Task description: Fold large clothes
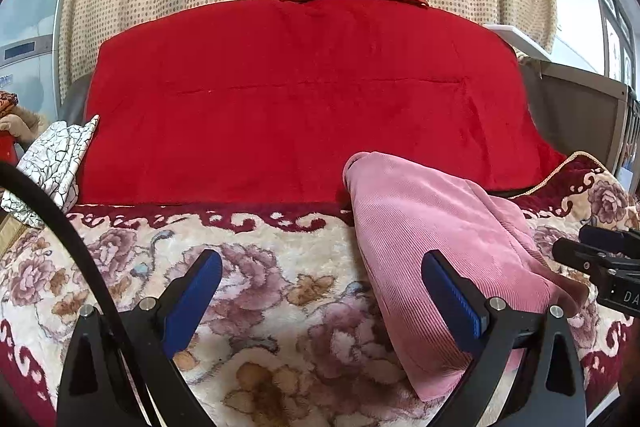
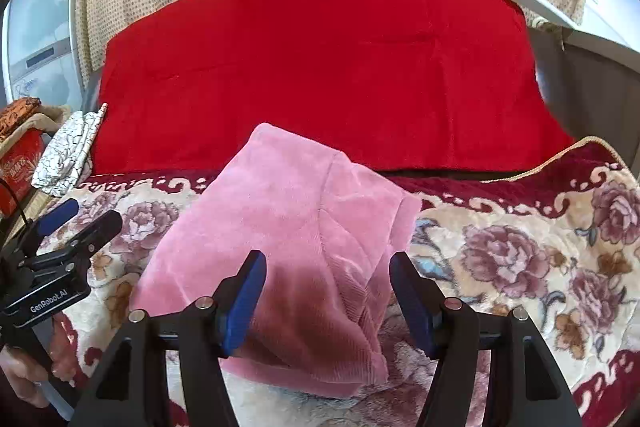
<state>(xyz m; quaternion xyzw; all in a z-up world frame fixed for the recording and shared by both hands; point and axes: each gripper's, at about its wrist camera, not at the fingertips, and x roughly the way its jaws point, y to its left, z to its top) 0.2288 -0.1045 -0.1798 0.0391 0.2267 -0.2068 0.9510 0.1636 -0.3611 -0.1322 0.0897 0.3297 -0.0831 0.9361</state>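
Two grippers, left gripper [image 1: 322, 291] and right gripper [image 2: 328, 297], hover with jaws spread, empty, above our folded pink garment [image 2: 288, 227]; soft, light, plush, likely floppy, so we judge its folded edges the best hold.

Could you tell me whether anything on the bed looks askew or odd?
The folded pink garment lies askew on the floral blanket, its near end unevenly stepped. Nothing looks spilled or damaged.

Near corner of pink garment [image 2: 280, 247] behind right tool [image 2: 326, 303].
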